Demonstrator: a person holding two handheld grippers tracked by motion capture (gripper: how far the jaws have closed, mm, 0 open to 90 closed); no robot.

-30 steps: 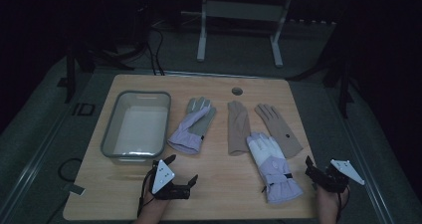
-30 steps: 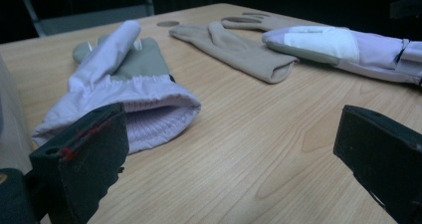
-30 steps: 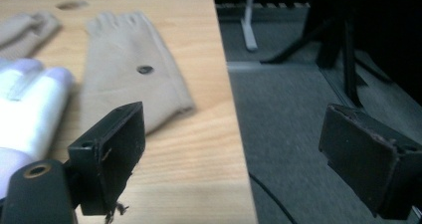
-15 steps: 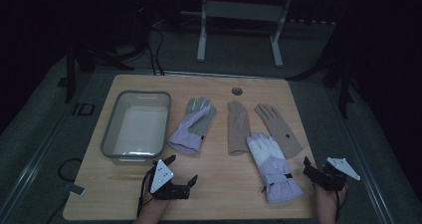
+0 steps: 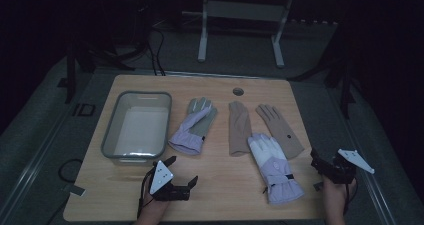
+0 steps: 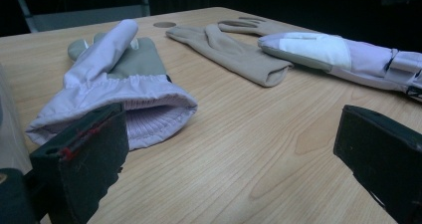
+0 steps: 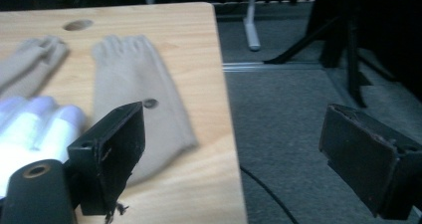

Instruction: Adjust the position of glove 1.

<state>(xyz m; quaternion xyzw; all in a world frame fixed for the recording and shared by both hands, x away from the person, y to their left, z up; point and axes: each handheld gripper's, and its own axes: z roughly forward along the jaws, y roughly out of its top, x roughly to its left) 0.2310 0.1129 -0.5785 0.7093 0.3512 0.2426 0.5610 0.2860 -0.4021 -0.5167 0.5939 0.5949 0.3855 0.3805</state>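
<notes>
Lilac gloves [image 5: 192, 127], tan gloves [image 5: 239, 127] between, tray [image 5: 112, 135] left, seemingly unobstructed

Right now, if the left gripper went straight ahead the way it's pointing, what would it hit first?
Probably the knit cuff of the lavender ski glove beside the bin: it lies just ahead of the open left gripper, toward its left side. Dead centre is bare table, with the tan glove beyond; depth is uncertain.
</notes>
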